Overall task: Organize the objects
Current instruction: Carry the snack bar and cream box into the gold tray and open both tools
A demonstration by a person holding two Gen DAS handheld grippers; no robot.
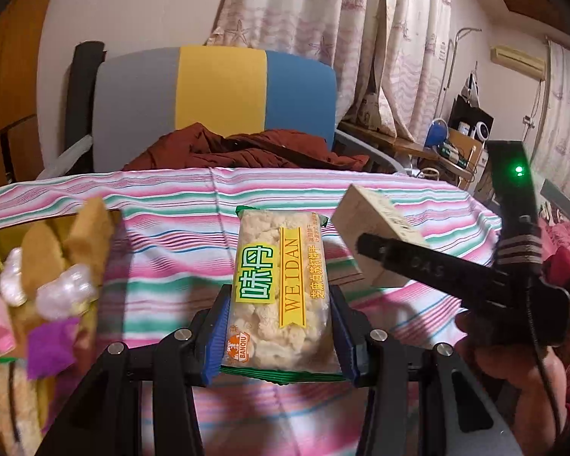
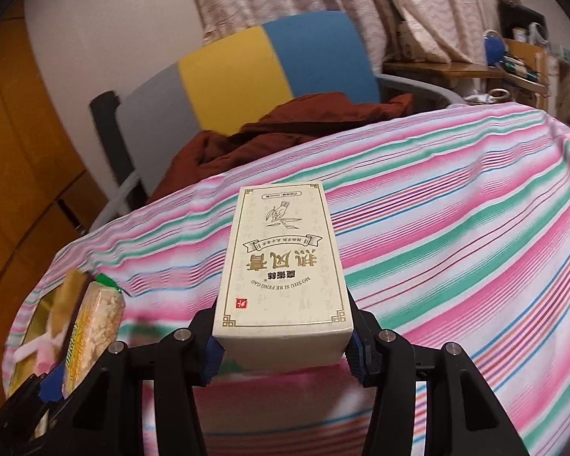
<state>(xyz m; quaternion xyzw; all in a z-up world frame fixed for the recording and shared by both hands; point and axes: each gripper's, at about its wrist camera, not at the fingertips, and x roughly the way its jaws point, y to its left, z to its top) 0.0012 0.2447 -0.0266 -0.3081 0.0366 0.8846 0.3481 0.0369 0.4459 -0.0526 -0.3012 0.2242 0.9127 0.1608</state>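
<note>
My left gripper (image 1: 281, 338) is shut on a clear snack packet (image 1: 281, 285) with a yellow "WEIDAN" label, held above the striped tablecloth (image 1: 163, 266). My right gripper (image 2: 285, 345) is shut on a cream box (image 2: 285, 266) with gold Chinese lettering, held above the cloth. In the left wrist view the box (image 1: 372, 228) and the right gripper (image 1: 364, 249) are to the right of the packet. In the right wrist view the packet (image 2: 95, 326) and the left gripper's blue pad (image 2: 51, 382) are at lower left.
A gold box (image 1: 38, 266) holding biscuits, pearly white and purple items stands at the left on the table, also in the right wrist view (image 2: 53, 323). Behind the table is a grey, yellow and blue chair (image 1: 216, 91) with dark red cloth (image 1: 247, 148).
</note>
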